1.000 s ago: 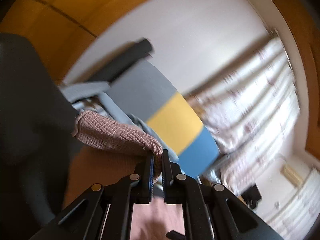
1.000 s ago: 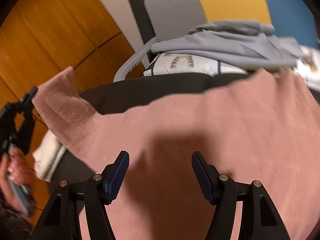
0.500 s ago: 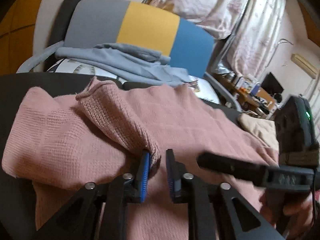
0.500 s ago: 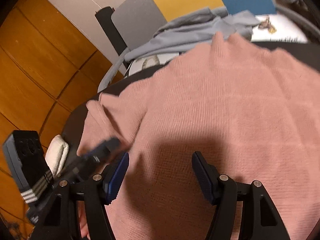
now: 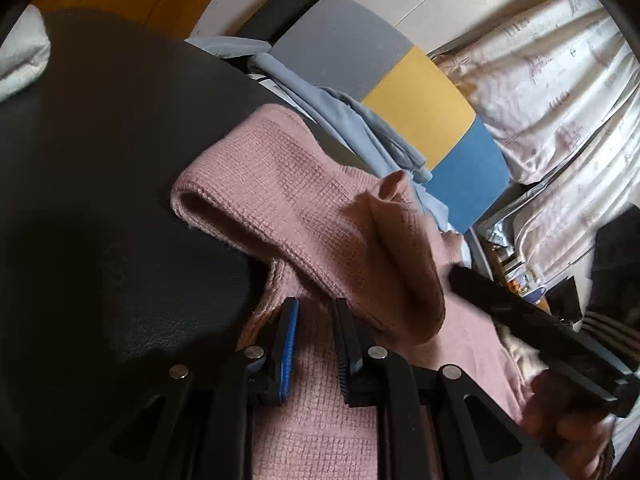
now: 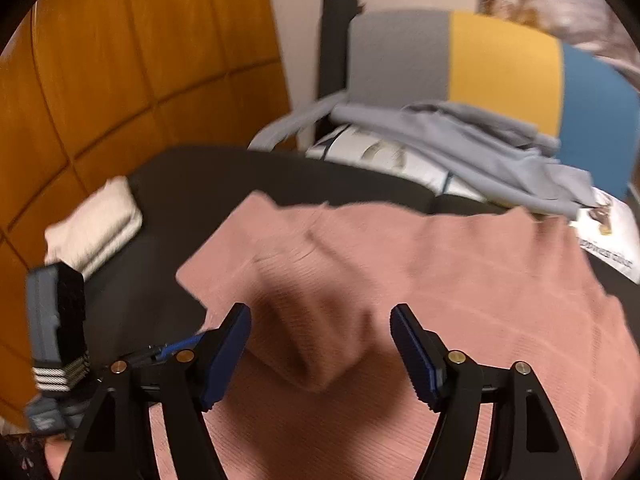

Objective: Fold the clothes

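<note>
Table (image 5: 92, 208), dark and broad, now carries the whole pink sweater (image 6: 460, 280), which a second ago hung partly in the air with one sleeve lifted clear of the surface. Spread across the near half of the top, the sweater has its sleeve (image 5: 288, 200) laid back over the body, the cuff end resting toward the far edge and a soft ridge standing where the fabric doubled. Behind it, a grey garment (image 6: 460, 140) is heaped against a chair (image 6: 504, 60), and a folded cream cloth (image 6: 96, 228) sits at the table's left corner. The left gripper (image 5: 314, 312), which a second ago pinched the cuff, has come down low over the knit with its jaws a narrow gap apart and nothing clamped between them; the sleeve lies just beyond the tips. The right gripper (image 6: 320, 320) hovers above the body with jaws wide and empty. The sleeve fold looks delivered and released, leaving smoothing and further folds to come.
</note>
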